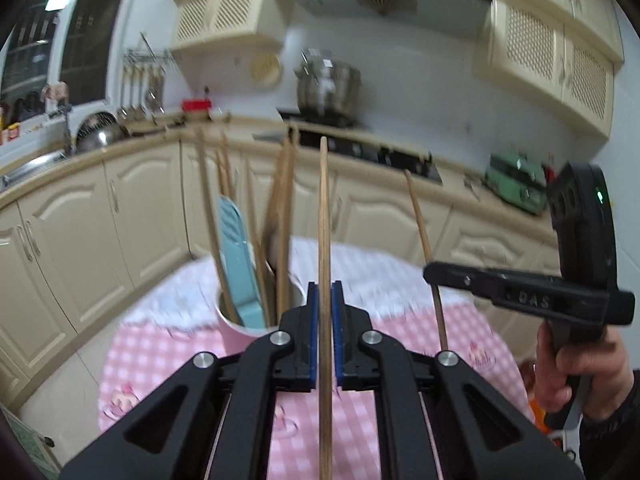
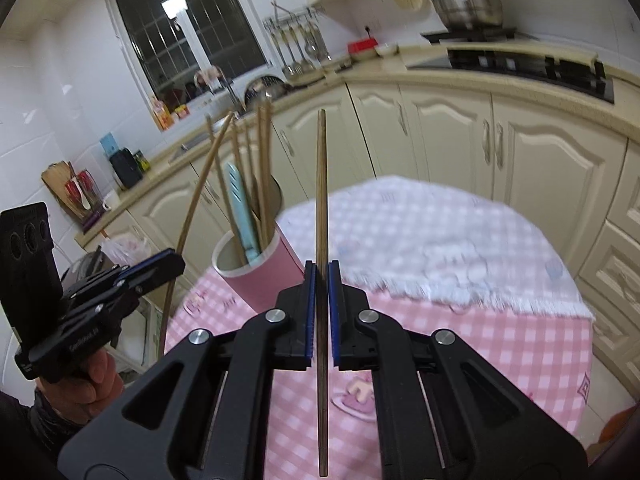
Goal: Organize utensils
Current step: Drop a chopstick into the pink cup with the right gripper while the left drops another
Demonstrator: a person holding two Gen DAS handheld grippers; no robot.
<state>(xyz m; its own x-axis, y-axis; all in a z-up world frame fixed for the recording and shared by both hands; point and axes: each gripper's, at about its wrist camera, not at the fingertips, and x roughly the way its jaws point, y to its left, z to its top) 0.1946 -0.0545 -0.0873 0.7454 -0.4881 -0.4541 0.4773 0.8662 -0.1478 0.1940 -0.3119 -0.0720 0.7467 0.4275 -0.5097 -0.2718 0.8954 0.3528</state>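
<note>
Left wrist view: a pink cup [image 1: 236, 328] is seen left of centre on a pink checked tablecloth [image 1: 168, 360], crowded with wooden chopsticks and a pale blue utensil [image 1: 240, 256].
Left gripper [image 1: 325, 292]: the jaws are closed narrow on one chopstick [image 1: 325, 216], which is held clear of the cloth, just beside the cup.
Its axis: the long axis is seen running straight up through the frame, crossways to the fingers, the upper tip raised against the cabinets.
Far right of that view: the right gripper [image 1: 434, 272] is seen side-on, gripped by a hand [image 1: 576, 372], with a second chopstick [image 1: 424, 240] standing through it.
Right wrist view: the left gripper [image 2: 174, 260] appears at far left with its chopstick [image 2: 200, 196] bowed by the lens.
Centre: the right gripper [image 2: 321, 280] is clamped shut on its own chopstick [image 2: 321, 200], upright, upper tip high, lower end below the fingers.
Cup from this side: the cup [image 2: 256, 276] is seen just left of the held stick, already full of tall handles.
Risk: a stick pinched this thinly could be pivoted or slipped between the pads.
Risk: either stick could be caught on the handles already in the cup, or the two sticks knocked together if both are lowered at once.
Risk: the cup could be tipped by a sideways push on its rim.
</note>
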